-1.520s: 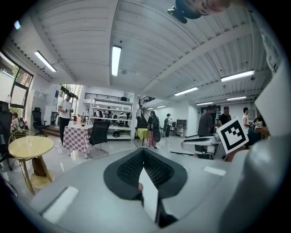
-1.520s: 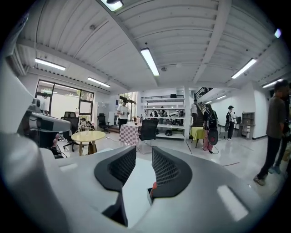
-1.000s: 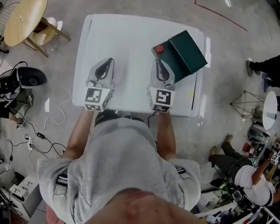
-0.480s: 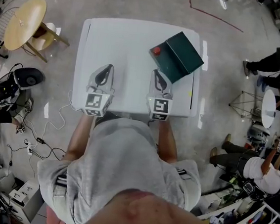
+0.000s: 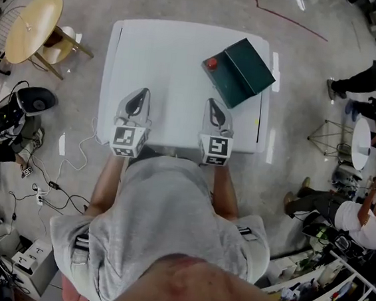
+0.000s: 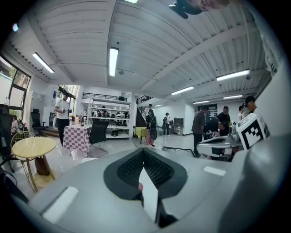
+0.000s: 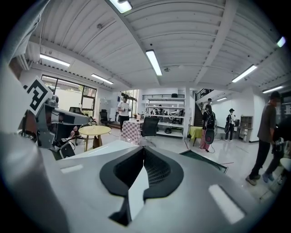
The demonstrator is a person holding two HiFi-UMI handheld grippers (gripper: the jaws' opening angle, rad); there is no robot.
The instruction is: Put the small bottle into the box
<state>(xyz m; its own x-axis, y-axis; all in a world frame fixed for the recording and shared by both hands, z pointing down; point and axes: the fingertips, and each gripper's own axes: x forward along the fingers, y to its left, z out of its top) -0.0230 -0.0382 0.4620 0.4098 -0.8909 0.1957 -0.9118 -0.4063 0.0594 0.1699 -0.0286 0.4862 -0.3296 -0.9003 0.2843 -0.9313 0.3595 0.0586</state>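
The small bottle shows only its red cap [image 5: 212, 63], standing in the near-left corner of the dark green box [image 5: 244, 69] at the table's far right. The box is open, with its lid raised behind. My right gripper [image 5: 213, 104] rests near the table's front edge, well short of the box, jaws shut and empty [image 7: 143, 152]. My left gripper [image 5: 140, 95] lies level with it to the left, also shut on nothing [image 6: 142, 152]. An edge of the dark green box [image 7: 207, 160] appears in the right gripper view.
The white table [image 5: 172, 51] is bare apart from the box. A round yellow side table [image 5: 33, 24] stands off its left side. Cables and gear lie on the floor at left, and people stand at right [image 5: 372, 86].
My right gripper has drawn back from the box's red-capped bottle toward the table's front edge. The bottle stays in the box. My left gripper has barely moved.
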